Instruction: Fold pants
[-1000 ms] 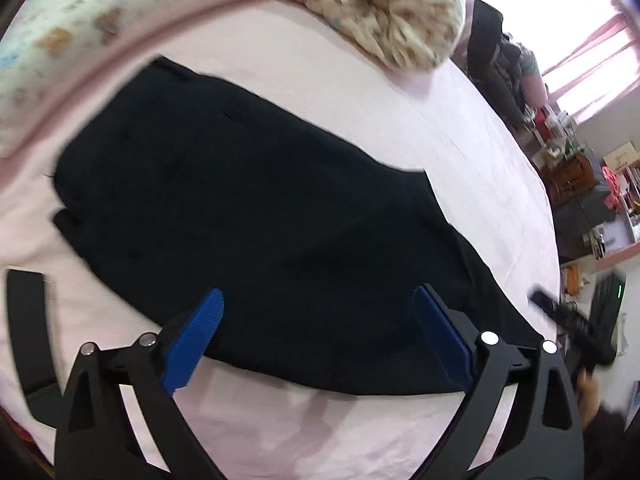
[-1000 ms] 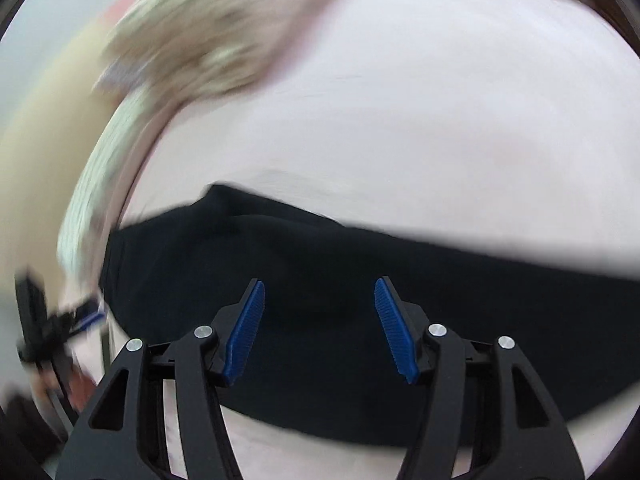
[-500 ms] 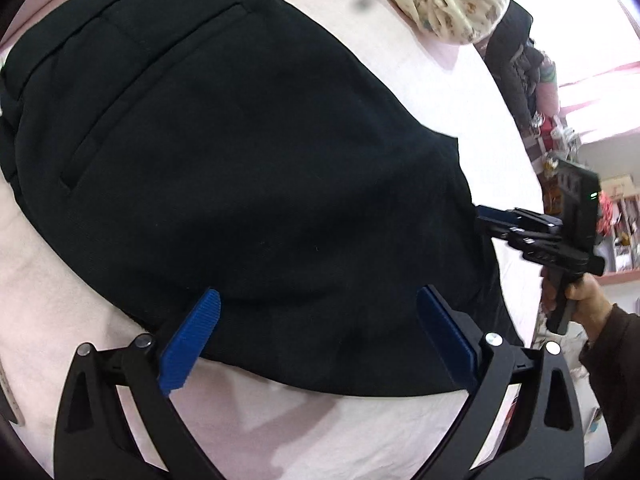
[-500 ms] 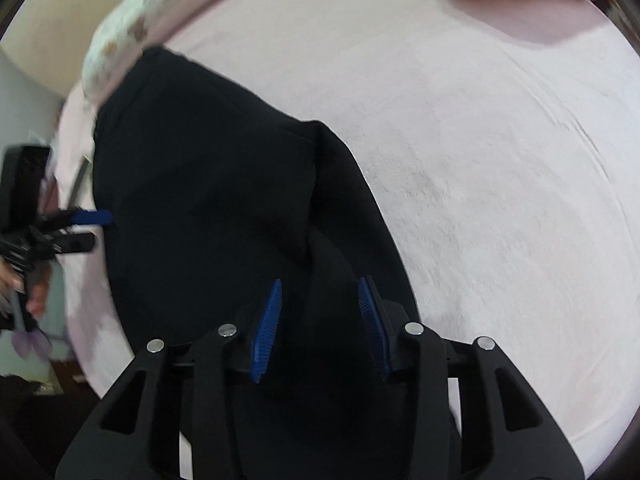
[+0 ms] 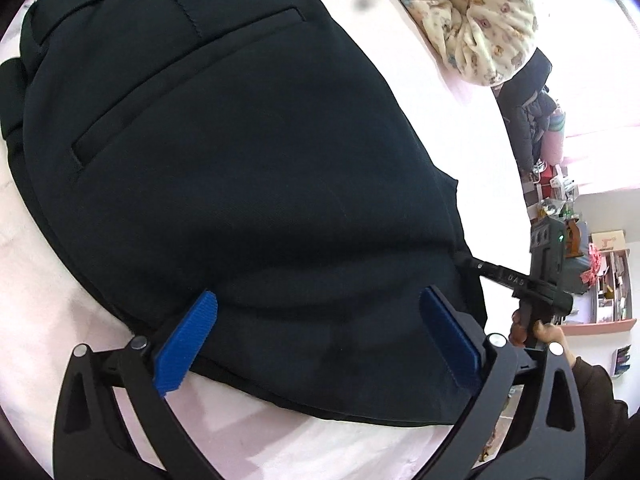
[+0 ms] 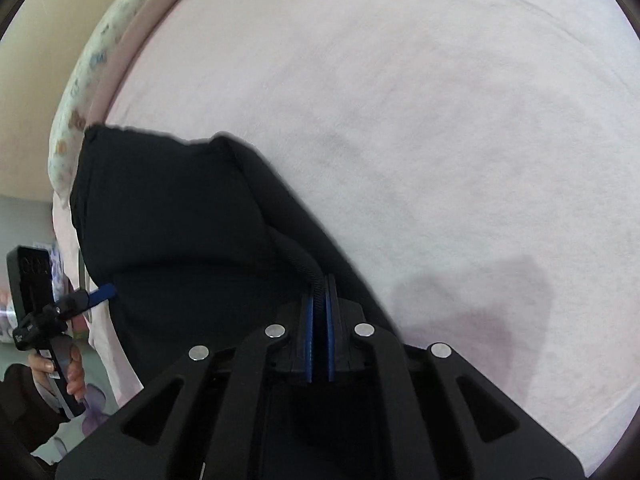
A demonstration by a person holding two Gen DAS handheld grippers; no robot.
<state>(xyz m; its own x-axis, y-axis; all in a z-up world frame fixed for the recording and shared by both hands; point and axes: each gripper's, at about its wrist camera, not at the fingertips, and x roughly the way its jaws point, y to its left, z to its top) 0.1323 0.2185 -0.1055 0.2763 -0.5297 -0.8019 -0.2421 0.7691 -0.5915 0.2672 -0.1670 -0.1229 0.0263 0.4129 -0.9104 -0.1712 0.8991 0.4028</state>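
Black pants (image 5: 240, 160) lie folded lengthwise on a pink bed sheet (image 5: 48, 312), with the back pocket and waistband at the upper left of the left wrist view. My left gripper (image 5: 316, 312) is open, its blue pads spread just above the near edge of the pants' seat area. My right gripper (image 6: 319, 296) is shut on a raised fold of the pants (image 6: 180, 232) at their leg edge. The right gripper also shows in the left wrist view (image 5: 532, 280), and the left gripper shows at the left of the right wrist view (image 6: 100, 294).
A floral quilt (image 5: 472, 20) is bunched at the far side of the bed. A dark coat (image 5: 528, 108) and cluttered shelves (image 5: 600, 272) stand beyond the bed's right edge. Bare pink sheet (image 6: 440, 140) spreads to the right of the pants.
My right gripper has closed from open onto the pants' edge fold. My left gripper has come closer to the pants and stayed open.
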